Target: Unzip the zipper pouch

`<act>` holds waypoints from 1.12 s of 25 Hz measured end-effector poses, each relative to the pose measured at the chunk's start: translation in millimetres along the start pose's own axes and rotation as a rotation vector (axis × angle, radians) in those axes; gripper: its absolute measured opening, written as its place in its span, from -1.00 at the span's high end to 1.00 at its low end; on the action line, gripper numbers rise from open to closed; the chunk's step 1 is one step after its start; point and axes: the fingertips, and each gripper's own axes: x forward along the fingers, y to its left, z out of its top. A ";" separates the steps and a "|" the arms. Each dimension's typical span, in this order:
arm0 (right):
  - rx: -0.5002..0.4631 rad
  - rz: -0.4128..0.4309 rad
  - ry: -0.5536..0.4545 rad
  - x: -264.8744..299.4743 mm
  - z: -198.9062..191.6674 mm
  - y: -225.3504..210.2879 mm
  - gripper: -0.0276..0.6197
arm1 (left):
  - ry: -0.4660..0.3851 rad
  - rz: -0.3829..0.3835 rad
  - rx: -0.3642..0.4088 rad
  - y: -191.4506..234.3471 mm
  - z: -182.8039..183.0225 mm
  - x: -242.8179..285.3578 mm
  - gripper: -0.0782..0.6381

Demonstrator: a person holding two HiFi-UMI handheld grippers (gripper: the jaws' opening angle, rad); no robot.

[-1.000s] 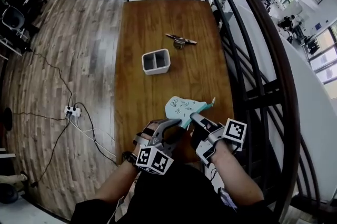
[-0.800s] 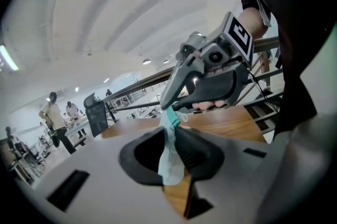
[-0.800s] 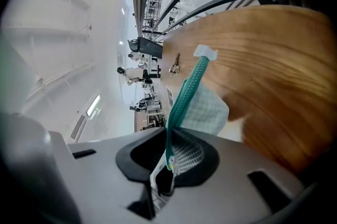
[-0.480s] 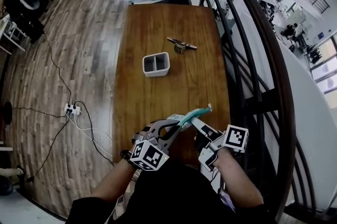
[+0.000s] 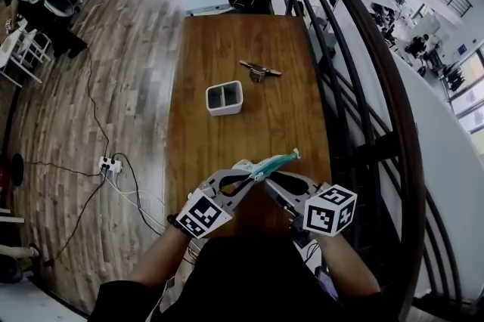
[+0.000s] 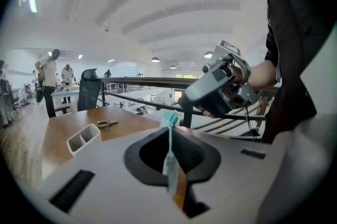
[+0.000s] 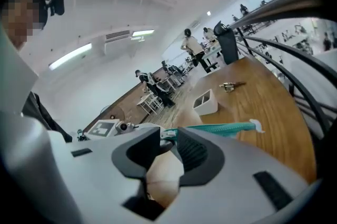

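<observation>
- Teal zipper pouch (image 5: 272, 162) hangs in the air above the near end of the wooden table (image 5: 227, 33), turned edge-on and stretched between the two sets of fingers.
- Left gripper (image 6: 171, 139): its jaws have just drawn together and are clamped on one end of the pouch. A thin strip of teal fabric runs straight down the seam between the two pads and sticks out past the fingertips.
- Right gripper (image 7: 169, 140): its jaws have just been closing and stand partly apart. The small white zipper pull (image 7: 167, 134) sits between the fingertips and bridges the gap, touching both pads as far as that gripper's view shows.
- From the right fingertips the teal zipper band runs outward to the pouch's far end, which finishes in a small white tab well beyond the fingers.
- Deeper between the right jaws, behind the pull, is a pale blurred surface that I cannot identify.
- Seen from the head view, the two pairs of fingertips are close together, the left on the pouch's near end and the right just beside and under it.
- Beyond both sets of fingers, well apart from them, a white two-compartment holder (image 5: 224, 107) stands upright on the table.
- Farther still past the fingertips lies a bunch of keys (image 5: 260, 71).
- A dark curved railing (image 5: 363, 86) runs along the table's edge on the right fingers' side.
</observation>
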 end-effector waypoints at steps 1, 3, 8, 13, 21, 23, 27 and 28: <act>-0.026 0.006 0.010 2.1 -0.1 3.7 0.61 | -0.009 -0.008 -0.018 0.2 2.1 -1.0 0.73; -0.071 0.012 0.025 6.0 -0.7 9.2 0.61 | -0.027 -0.026 -0.056 0.3 6.5 -3.8 0.73; -0.201 0.026 0.076 13.0 -4.0 21.7 0.52 | -0.037 -0.048 -0.065 -3.5 12.3 -7.7 0.73; -0.216 0.032 0.124 15.9 -9.3 21.4 0.43 | 0.006 -0.042 0.012 -11.9 7.5 -6.8 0.73; -0.233 -0.017 0.214 17.2 -20.9 10.2 0.40 | 0.128 -0.045 0.236 -23.0 -1.6 0.4 0.73; -0.212 -0.033 0.223 16.8 -22.8 5.0 0.47 | 0.137 -0.052 0.245 -25.8 -4.0 2.2 0.73; -0.210 -0.034 0.243 14.8 -25.8 1.3 0.58 | 0.144 -0.063 0.249 -29.3 -6.7 3.3 0.73; -0.220 -0.031 0.246 14.0 -26.2 1.9 0.58 | 0.142 -0.065 0.242 -29.2 -6.8 3.0 0.73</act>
